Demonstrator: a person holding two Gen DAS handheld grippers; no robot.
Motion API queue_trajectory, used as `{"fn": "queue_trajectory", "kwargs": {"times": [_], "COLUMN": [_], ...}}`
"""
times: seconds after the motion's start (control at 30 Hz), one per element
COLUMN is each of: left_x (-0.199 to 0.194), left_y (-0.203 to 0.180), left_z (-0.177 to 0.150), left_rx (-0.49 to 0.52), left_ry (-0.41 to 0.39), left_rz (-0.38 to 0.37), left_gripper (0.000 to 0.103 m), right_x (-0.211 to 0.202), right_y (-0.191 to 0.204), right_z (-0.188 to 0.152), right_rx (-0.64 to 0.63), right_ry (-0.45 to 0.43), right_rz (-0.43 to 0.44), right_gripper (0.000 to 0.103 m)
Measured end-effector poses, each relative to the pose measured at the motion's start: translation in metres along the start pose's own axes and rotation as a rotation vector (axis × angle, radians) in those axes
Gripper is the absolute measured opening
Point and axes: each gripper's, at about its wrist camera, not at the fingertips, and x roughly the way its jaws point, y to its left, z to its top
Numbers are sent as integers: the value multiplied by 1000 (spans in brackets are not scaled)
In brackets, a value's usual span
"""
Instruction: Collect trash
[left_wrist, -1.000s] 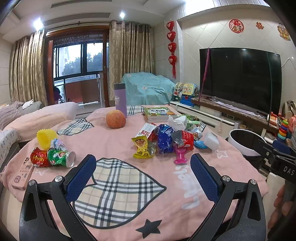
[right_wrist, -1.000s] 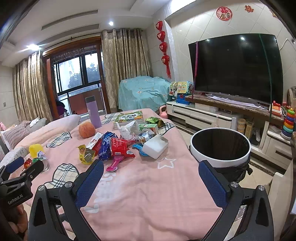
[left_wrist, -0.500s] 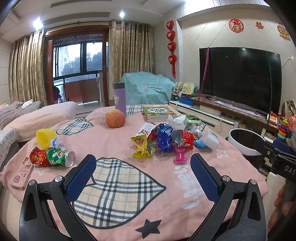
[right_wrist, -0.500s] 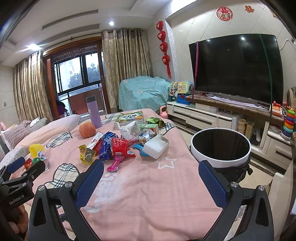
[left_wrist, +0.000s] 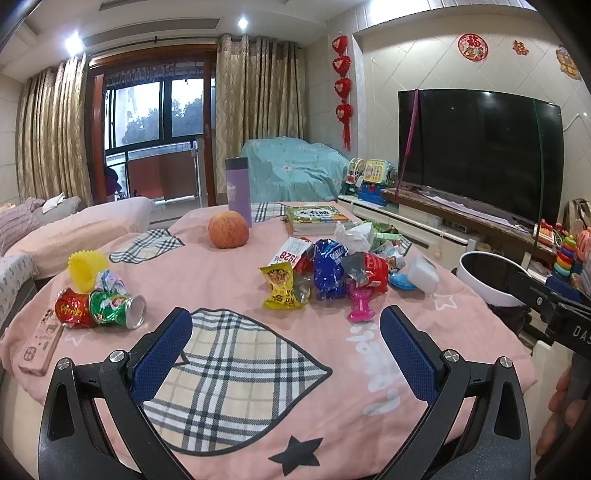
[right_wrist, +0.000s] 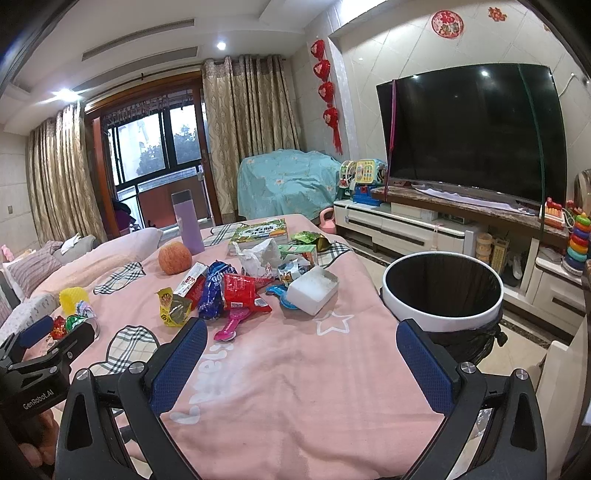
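Hadn't grabbed anything yet, both tongs (left_wrist: 282, 339) (right_wrist: 301, 350) gaping empty; probably needed to reach for the crinkly snack wrappers (right_wrist: 221, 291) next.

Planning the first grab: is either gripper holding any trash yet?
No, the left gripper and right gripper both gape open and hold nothing.

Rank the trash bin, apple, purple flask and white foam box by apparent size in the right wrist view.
1. trash bin
2. white foam box, though nearness inflates it
3. purple flask and apple look alike
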Motion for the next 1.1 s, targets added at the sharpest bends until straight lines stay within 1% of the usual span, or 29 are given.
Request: {"fn": "queue_trajectory", "kwargs": {"times": [0.27,0.47,0.73,1.1], "left_x": [15,33,71,129], "left_y": [1,3,15,30], "left_z": [-2,-3,3,11], "left_rx": [-7,-11,-40,-76], "left_ry": [42,87,172,268], "left_rz": [-4,-7,0,-9], "left_gripper": [103,103,103,103], "right_x": [12,27,58,112], "right_y": [-2,-5,-6,8], "right_z": [-1,1,4,14], "right_rx": [9,20,42,51], "right_ry": [25,57,119,216], "right_rz": [11,25,72,143], "right_gripper": [103,103,103,102]}}
